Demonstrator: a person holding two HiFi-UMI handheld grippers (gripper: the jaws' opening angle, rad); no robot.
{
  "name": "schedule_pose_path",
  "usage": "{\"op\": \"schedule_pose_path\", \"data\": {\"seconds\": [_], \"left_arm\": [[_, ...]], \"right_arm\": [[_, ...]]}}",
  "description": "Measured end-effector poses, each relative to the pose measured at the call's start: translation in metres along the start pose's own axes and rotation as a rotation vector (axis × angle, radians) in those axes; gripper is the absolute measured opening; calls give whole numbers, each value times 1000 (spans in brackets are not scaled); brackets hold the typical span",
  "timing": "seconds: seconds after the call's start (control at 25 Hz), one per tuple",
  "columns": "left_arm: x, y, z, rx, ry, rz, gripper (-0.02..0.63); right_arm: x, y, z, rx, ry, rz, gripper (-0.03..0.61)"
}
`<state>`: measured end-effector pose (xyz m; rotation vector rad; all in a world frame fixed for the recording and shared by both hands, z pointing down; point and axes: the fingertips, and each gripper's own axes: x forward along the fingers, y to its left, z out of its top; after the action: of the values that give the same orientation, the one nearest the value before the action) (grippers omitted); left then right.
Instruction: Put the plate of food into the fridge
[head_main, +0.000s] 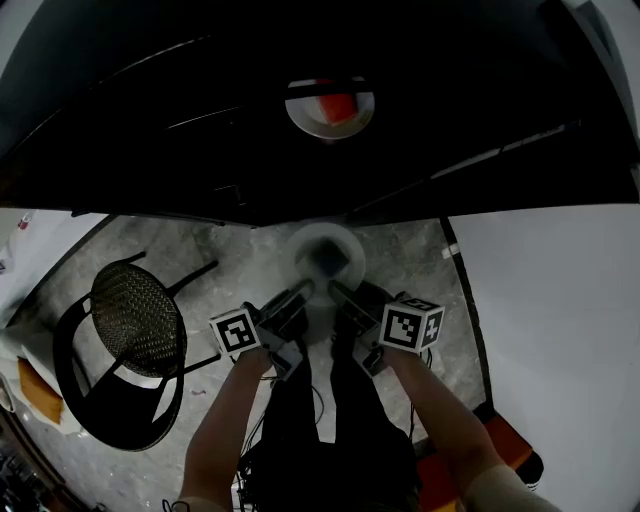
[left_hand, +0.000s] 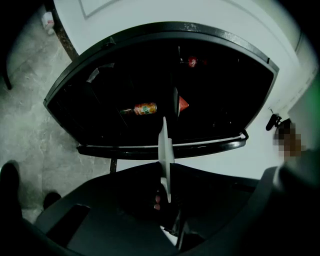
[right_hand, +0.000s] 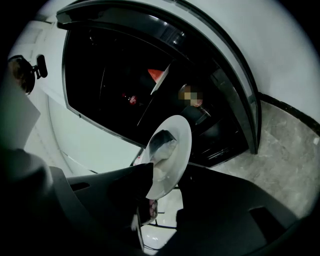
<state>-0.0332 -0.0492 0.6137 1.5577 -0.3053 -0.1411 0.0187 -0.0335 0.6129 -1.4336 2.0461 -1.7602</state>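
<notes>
A white plate (head_main: 325, 255) with dark food on it hangs between my two grippers in front of the open fridge (head_main: 200, 130). My left gripper (head_main: 300, 292) is shut on the plate's left rim. In the left gripper view the plate (left_hand: 165, 150) stands edge-on between the jaws of that gripper (left_hand: 167, 172). My right gripper (head_main: 338, 292) is at the right rim. In the right gripper view the plate (right_hand: 172, 150) leans tilted, its lower rim between the wide-apart jaws of that gripper (right_hand: 165, 175), which stand open.
Inside the dark fridge rests another plate (head_main: 330, 108) with red food, and an orange can (left_hand: 145, 108) lies on a shelf. A black wicker chair (head_main: 135, 320) stands on the grey stone floor at the left. A white panel (head_main: 550, 330) fills the right.
</notes>
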Motion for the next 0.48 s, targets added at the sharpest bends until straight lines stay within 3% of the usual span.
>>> {"op": "schedule_pose_path", "data": {"seconds": [0.48], "left_arm": [[11, 25, 1, -19, -59, -18, 34]], "right_arm": [[-26, -25, 8, -130, -31, -84, 189]]}}
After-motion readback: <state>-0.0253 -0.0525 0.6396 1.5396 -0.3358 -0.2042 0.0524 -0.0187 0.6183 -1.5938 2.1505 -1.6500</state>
